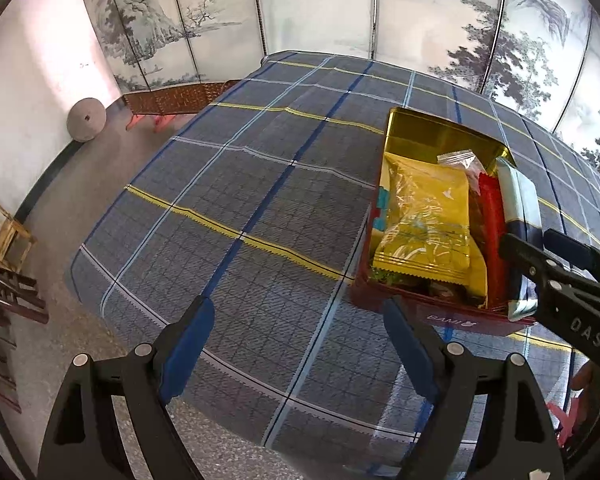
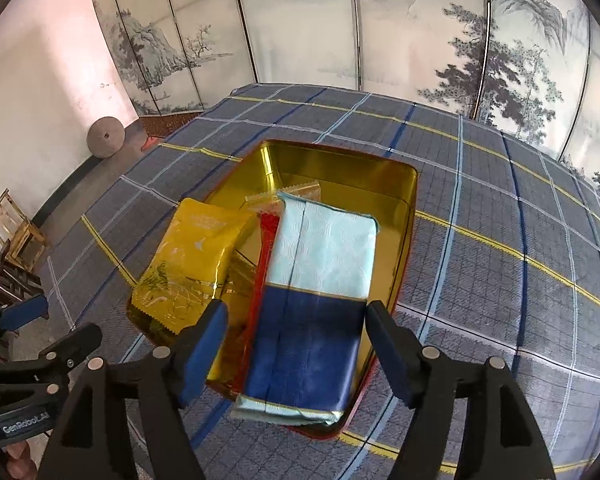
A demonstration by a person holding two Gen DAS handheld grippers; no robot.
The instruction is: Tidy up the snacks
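Observation:
A red tin with a gold inside [image 2: 340, 152] stands on the plaid tablecloth [image 1: 260, 200]. In it lie a yellow snack pack [image 2: 192, 256], a red packet [image 2: 266, 248], a small clear packet [image 2: 300, 192] and a large pale-blue and navy pack [image 2: 320, 280] whose near end rests on the tin's front rim. My right gripper [image 2: 296, 312] is open, its pads on either side of the navy end without pressing it. My left gripper [image 1: 298, 308] is open over bare cloth, just left of the tin [image 1: 428, 120], with nothing between its fingers.
A painted folding screen [image 1: 320, 8] stands behind the table. On the floor to the left are a round millstone [image 1: 86, 120], a low carved bench [image 1: 168, 100] and wooden chairs [image 1: 8, 236]. The table's left edge drops off near my left gripper.

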